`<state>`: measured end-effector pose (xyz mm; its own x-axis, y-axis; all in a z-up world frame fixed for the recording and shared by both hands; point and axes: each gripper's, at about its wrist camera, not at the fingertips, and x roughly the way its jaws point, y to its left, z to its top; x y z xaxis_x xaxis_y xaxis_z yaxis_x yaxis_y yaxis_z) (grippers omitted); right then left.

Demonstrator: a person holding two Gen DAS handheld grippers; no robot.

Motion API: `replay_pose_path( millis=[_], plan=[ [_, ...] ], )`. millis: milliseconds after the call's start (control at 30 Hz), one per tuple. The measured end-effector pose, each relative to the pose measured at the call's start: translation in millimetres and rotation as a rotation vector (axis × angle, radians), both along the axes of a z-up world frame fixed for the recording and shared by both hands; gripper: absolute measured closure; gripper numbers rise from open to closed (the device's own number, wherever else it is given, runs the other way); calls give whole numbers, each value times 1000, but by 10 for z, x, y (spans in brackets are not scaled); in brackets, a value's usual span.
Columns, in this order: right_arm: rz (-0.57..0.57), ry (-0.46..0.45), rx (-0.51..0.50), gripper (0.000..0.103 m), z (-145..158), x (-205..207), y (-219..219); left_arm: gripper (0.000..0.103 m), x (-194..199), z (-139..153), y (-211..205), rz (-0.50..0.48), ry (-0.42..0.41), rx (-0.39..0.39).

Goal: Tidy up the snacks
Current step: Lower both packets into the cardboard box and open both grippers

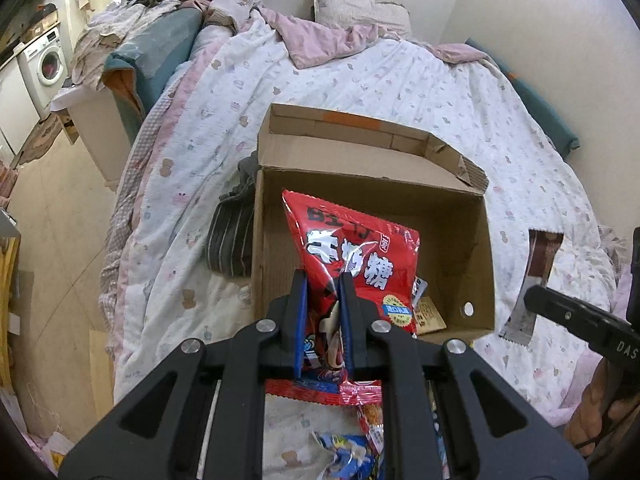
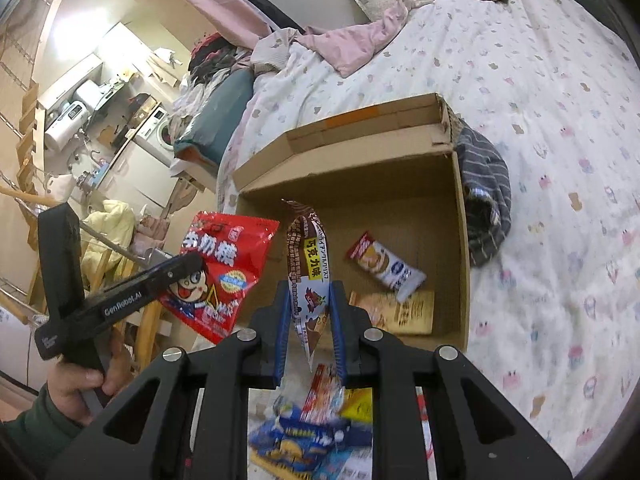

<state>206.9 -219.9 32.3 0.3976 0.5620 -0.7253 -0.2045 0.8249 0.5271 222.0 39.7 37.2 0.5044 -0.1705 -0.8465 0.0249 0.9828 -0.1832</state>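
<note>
My left gripper (image 1: 323, 280) is shut on a red candy bag (image 1: 352, 248), which hangs over the near side of an open cardboard box (image 1: 452, 184) on the bed. My right gripper (image 2: 309, 292) is shut on a brown chocolate bar wrapper (image 2: 306, 248), held up in front of the same cardboard box (image 2: 460, 240). Inside the box lie a white and brown snack bar (image 2: 386, 266) and a flat tan packet (image 2: 404, 312). The right wrist view also shows the left gripper (image 2: 188, 264) with the red candy bag (image 2: 224, 272) at the left. Several loose snack packets (image 2: 320, 424) lie on the bed below me.
The box sits on a white printed quilt (image 1: 400, 80) with a pink blanket and a pillow (image 1: 356, 4) at the far end. A dark striped cloth (image 1: 232, 232) lies against the box's side. The floor and a washing machine (image 1: 46, 64) are off to the left.
</note>
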Motion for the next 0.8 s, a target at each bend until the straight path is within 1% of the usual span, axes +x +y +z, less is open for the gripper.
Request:
replay_pose_path(
  millis=[133,200,333,467,567,667,800],
  plan=[
    [-13,-8,-11,83,-96,202,22,91,132,-115,-52,-4,10,6],
    [-8,-11,4,83,-163,292,33,91,191,-184,-67,-2,15,4],
    [-3,-49,-18,83,-307,359,59,91,267,-376,-87,3,17,7],
    [-9,-43,-58,83,-493,391,88,91,367,-553,-48,32,46,-20],
    [0,-51,-106,83,-558,421,117,91,396,-667,-30,41,59,-24],
    [-13,-21,-93,83,-638,460,83,91,407,-743,-13,41,73,-54],
    [-28,21,-86,83,-709,483,65,91,405,-737,-65,23,37,-19]
  ],
)
